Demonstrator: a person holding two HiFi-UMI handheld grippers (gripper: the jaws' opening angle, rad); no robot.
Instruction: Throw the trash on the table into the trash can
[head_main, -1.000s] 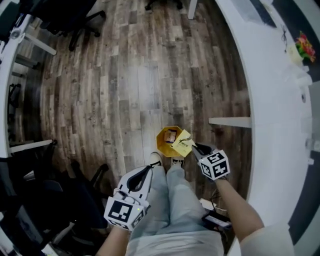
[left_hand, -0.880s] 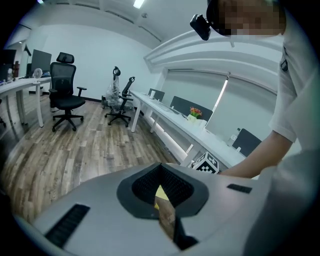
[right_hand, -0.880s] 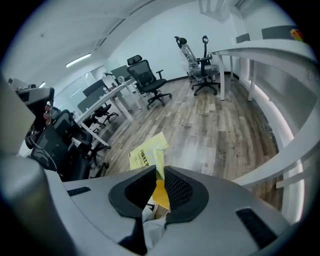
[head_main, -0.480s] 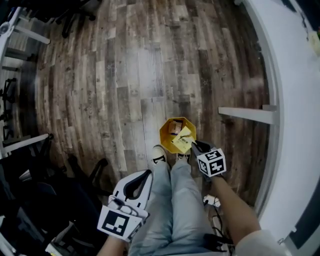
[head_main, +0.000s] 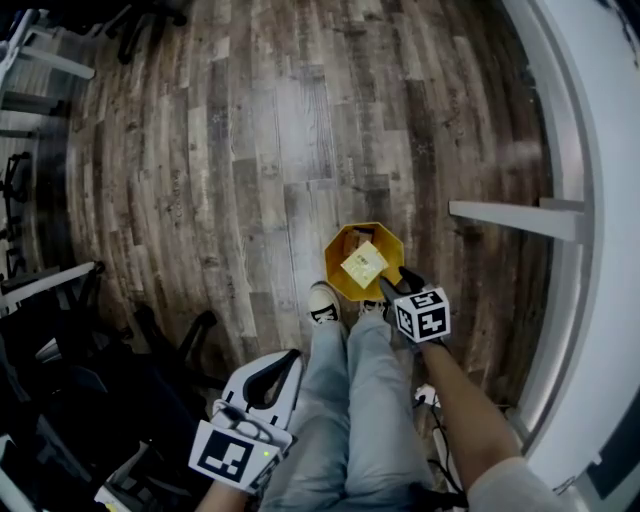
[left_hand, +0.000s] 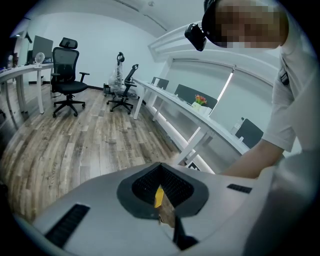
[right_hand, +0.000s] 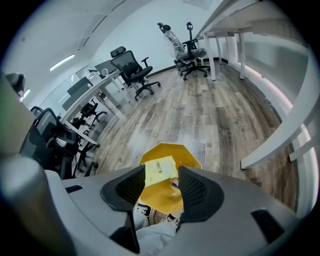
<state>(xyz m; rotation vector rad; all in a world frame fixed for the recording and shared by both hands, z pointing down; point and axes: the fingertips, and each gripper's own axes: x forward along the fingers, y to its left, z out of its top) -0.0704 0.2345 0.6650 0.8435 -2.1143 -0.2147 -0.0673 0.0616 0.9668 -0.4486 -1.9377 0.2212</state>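
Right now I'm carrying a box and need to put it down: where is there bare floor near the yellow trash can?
The broad wood floor beyond the yellow trash can is bare, from the white desk on the right to the dark chairs at the left. It is crowded on the can's near side, where the person's shoes stand.

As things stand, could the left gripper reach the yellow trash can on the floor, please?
Probably yes. The left gripper hangs beside the person's left leg, behind the trash can, and the bare floor on that side leaves a free path to its rim.
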